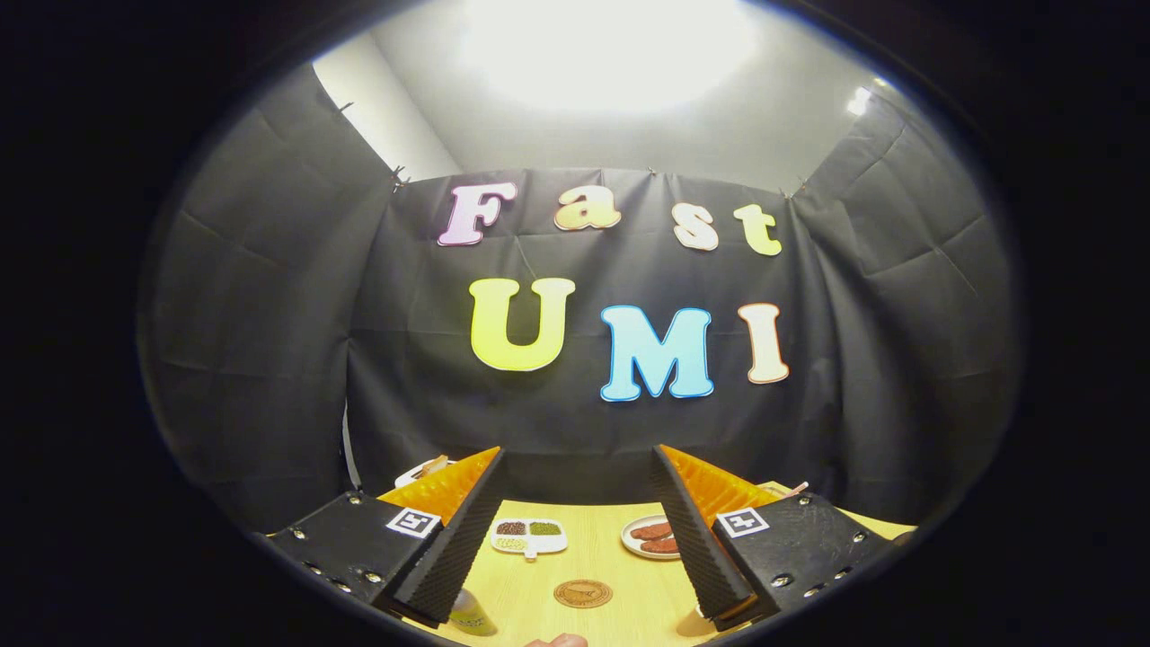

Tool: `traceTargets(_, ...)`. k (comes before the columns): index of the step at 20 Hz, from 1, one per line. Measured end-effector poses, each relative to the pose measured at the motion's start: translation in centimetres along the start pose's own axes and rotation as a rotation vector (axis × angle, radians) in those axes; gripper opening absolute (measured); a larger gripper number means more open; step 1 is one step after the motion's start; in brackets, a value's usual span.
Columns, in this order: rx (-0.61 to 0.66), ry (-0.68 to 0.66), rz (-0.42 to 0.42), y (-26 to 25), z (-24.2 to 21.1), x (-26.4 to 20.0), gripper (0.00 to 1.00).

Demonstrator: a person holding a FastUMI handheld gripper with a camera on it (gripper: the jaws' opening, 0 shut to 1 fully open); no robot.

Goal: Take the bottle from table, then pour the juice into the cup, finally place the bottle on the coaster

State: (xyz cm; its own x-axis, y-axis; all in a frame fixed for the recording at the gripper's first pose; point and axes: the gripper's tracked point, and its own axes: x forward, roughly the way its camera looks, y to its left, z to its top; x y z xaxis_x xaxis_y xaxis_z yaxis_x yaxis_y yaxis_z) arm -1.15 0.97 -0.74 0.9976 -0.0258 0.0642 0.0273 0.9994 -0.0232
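The hand-held gripper (579,530) hangs above the wooden desk (593,562) with its two fingers spread wide and nothing between them (fully released). Its view is tipped upward, so most of what lies ahead is the dark cloth wall of the booth with a bright ceiling light above.

The bottle (469,614) stands on the desk just beside the tip of the left finger, low and close to the gripper; a pale yellow-green body can be made out, and its top is hidden behind that finger. The round brown coaster (583,593) lies flat on the desk between the two fingers, a little ahead of their tips and to the right of the bottle, apart from it.

Beyond the coaster, a small white divided dish (528,536) holds brown, green and pale grains in separate sections. To its right, partly behind the right finger, a white plate (640,543) carries reddish-brown pieces of food. Another white object (422,469) peeks over the left finger, too hidden to name. A bit of a fingertip (557,641) shows nearest the camera.
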Motion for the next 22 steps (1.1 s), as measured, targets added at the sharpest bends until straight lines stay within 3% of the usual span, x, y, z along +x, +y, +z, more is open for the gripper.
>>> traceTargets(9, -0.006, 0.025, 0.019, 3.5, -4.2, -0.6, 0.96)
traceTargets(22, 0.042, 0.159, 0.102, 9.9, -12.0, -1.8, 0.97)
